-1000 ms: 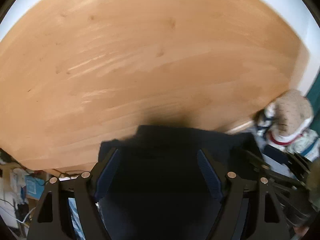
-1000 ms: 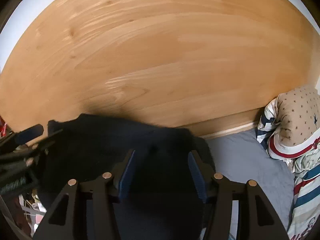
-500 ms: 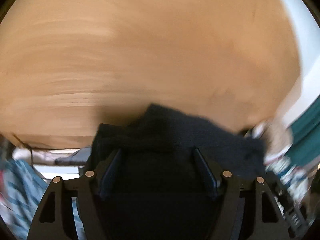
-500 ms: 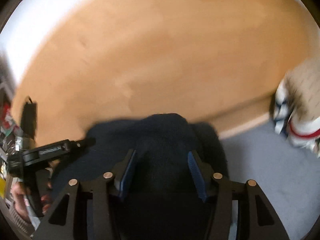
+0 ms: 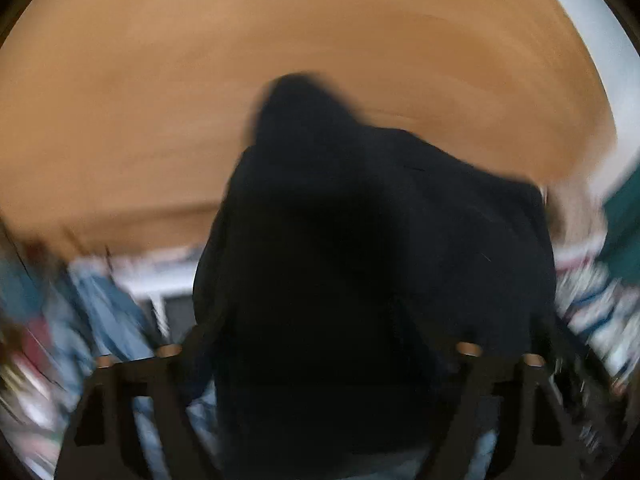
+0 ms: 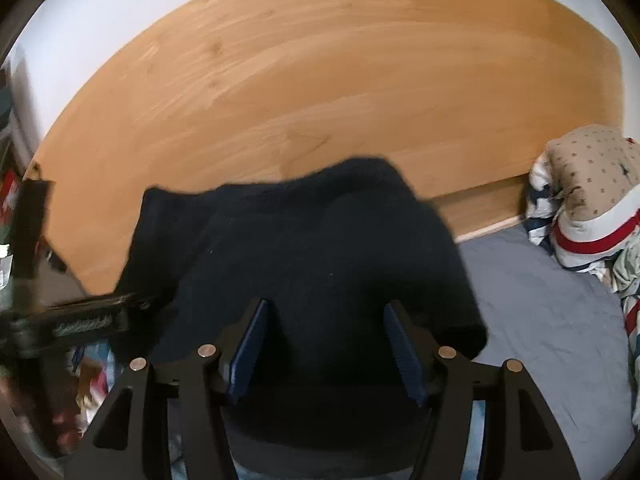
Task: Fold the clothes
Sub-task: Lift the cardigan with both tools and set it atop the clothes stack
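Note:
A dark navy knitted garment [image 6: 320, 232] hangs bunched in front of a wooden board. In the right wrist view my right gripper [image 6: 326, 320] has the cloth filling the gap between its blue pads [image 6: 248, 340]; its jaws are opening slightly. The left wrist view is blurred. There the same garment [image 5: 360, 200] drapes over my left gripper [image 5: 320, 312] and hides its pads. Its finger arms stand wide apart and the jaws are opening, cloth lying between them. The left gripper's black body [image 6: 80, 320] shows at the left edge of the right wrist view, beside the garment.
A large wooden board [image 6: 320, 80] stands behind a grey sheet [image 6: 540, 312]. A heap of patterned and striped bedding [image 6: 588, 184] lies at the right. Blurred clutter and blue cloth [image 5: 100, 312] sit at the lower left of the left wrist view.
Both grippers dipped lower with the garment. The left finger arms spread wider and the cloth now bulges up and forward over them. The right pads stand slightly further apart.

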